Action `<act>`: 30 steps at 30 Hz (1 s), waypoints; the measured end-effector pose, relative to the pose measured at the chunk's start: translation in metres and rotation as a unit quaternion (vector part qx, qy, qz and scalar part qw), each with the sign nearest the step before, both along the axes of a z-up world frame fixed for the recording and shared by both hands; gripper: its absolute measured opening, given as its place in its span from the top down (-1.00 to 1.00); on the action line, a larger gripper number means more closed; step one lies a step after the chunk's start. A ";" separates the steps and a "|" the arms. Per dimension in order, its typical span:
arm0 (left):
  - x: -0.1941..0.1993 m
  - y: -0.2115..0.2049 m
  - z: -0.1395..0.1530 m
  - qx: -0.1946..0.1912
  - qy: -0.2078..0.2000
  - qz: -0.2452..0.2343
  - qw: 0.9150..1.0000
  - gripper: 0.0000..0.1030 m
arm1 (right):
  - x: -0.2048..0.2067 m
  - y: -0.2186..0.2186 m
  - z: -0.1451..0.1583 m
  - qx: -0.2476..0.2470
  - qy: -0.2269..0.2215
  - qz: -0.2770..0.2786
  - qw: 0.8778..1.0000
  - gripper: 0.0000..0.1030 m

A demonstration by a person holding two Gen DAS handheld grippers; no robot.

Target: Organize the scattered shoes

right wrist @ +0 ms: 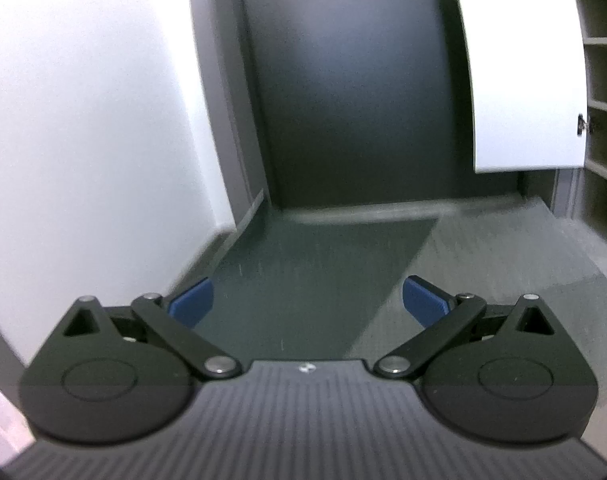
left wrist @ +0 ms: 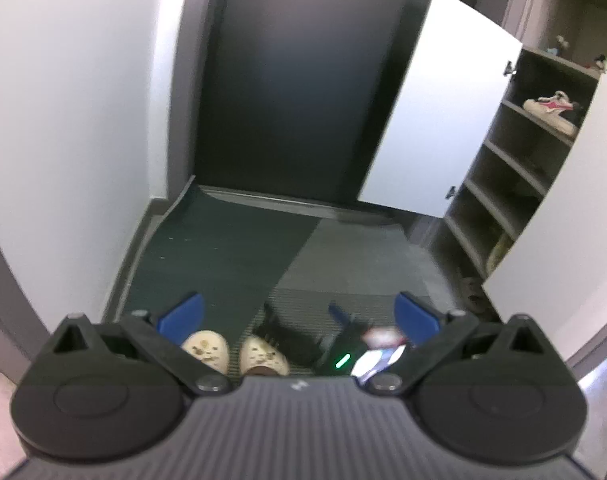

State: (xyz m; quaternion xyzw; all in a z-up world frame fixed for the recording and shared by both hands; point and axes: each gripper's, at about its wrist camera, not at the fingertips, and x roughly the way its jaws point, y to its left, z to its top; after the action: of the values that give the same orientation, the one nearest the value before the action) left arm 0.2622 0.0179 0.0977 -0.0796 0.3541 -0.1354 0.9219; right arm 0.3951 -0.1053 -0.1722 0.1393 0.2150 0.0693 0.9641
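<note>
My left gripper is open over a dark floor mat, with nothing between its blue fingertips. Just below it, two cream clogs with brown spots stand side by side, partly hidden by the gripper body. I cannot tell whether they are being worn. A pink and white pair of sneakers lies on an upper shelf of the open shoe cabinet at the right. My right gripper is also open and empty, above bare mat.
The cabinet's white door swings out over the mat, seen too as the white door. A dark entrance door closes the far end. A yellowish shoe sits low in the cabinet. A blurred dark device with a green light lies beside the clogs.
</note>
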 end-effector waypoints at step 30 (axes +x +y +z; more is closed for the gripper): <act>0.081 -0.063 0.225 0.170 -0.119 -0.141 0.968 -1.00 | -0.223 0.009 0.269 -0.049 0.179 -0.205 0.961 -1.00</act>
State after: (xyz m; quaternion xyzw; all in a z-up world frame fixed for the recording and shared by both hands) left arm 0.3429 -0.0452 0.3232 0.1456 0.2671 -0.2105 0.9290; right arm 0.1723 -0.0966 0.0967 0.1435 0.3540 -0.1660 0.9091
